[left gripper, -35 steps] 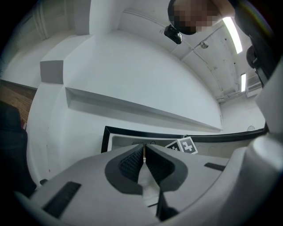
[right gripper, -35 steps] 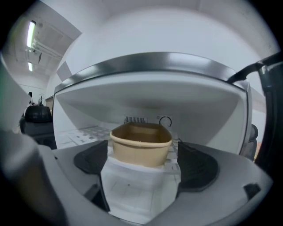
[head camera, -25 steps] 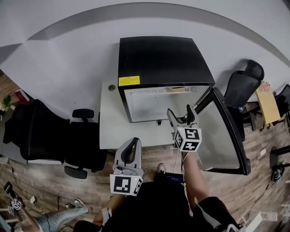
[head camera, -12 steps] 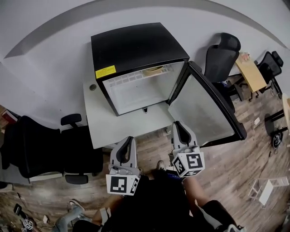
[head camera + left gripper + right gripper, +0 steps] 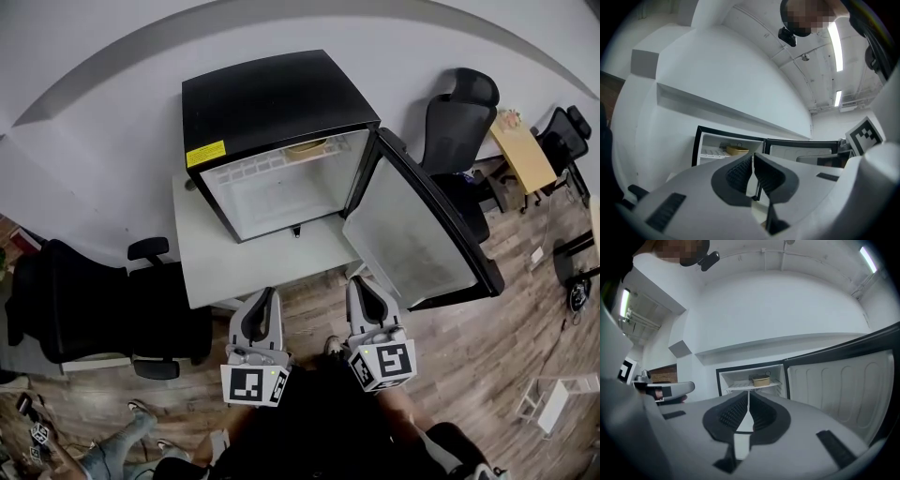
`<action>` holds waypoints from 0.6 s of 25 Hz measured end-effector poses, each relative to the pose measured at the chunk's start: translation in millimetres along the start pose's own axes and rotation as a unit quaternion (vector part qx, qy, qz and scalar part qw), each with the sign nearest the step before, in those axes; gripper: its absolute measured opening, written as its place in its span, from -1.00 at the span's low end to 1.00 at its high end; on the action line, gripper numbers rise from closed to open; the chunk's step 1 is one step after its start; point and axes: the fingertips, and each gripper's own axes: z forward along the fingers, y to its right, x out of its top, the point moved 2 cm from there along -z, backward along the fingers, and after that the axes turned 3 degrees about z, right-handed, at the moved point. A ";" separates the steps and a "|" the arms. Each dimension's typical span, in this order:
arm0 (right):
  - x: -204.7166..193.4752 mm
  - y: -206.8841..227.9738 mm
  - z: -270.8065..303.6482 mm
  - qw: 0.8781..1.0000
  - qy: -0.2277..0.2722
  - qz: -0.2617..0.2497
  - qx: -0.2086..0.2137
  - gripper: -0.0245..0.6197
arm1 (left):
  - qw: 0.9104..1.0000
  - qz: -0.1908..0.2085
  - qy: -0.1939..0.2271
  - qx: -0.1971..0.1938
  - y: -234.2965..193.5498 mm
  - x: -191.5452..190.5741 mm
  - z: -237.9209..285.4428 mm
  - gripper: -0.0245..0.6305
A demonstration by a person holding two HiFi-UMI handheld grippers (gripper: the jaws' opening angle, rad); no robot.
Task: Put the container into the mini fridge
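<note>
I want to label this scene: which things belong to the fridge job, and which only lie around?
Job: mini fridge, open door, container on its shelf, left claw shut, right claw just closed, both empty.
Lying about: white table, black office chairs, wooden desk.

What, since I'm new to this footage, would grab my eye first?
The black mini fridge stands on the white table, its door swung wide to the right. A tan container already sits on its upper shelf. Nearer the camera, the left tongs and right tongs are both shut and empty, the right having just closed.
</note>
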 end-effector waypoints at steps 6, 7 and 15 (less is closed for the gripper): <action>4.2 5.6 4.8 1.000 0.007 0.002 0.015 -0.86 | 1.000 0.006 0.003 0.014 4.4 2.7 4.2 -0.86; 4.4 6.1 5.7 1.000 0.007 0.003 0.018 -0.86 | 1.000 0.007 0.003 0.017 4.5 2.9 4.5 -0.86; 5.7 6.2 9.9 0.999 0.005 -0.001 0.035 -0.88 | 0.999 0.009 0.005 0.030 3.8 4.9 3.8 -0.86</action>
